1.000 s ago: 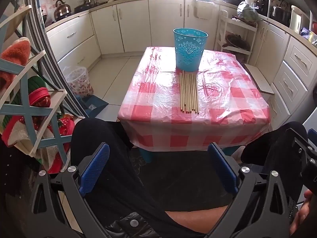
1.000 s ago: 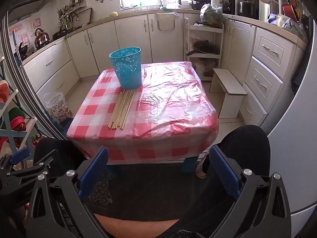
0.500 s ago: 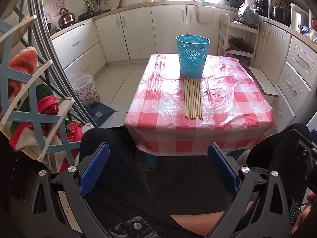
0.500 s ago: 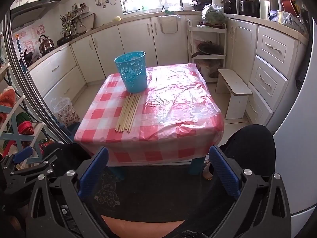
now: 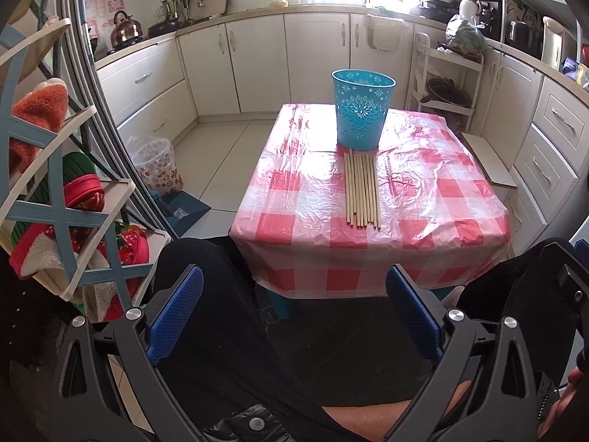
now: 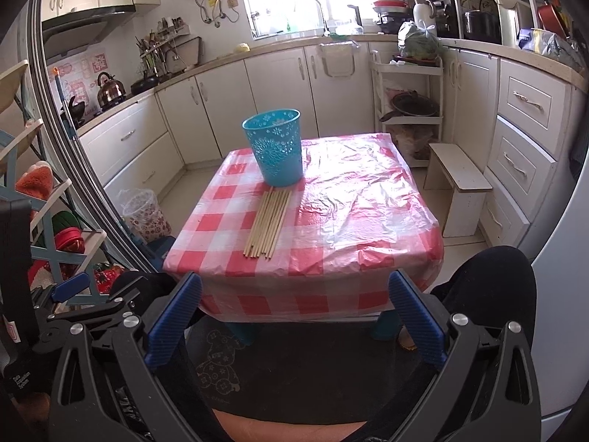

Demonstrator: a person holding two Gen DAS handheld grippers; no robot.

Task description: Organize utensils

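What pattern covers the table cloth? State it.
Red and white checks on the glossy plastic tablecloth, clearest in the right wrist view.

In my left wrist view I see a bundle of pale wooden chopsticks (image 5: 361, 189) lying flat in the middle of the frame, side by side in a neat row, running lengthwise away from me. Their far ends reach the base of a turquoise plastic bin (image 5: 362, 110), which stands upright just above them, open at the top, with a cut-out flower pattern. I cannot tell whether sticks and bin touch.
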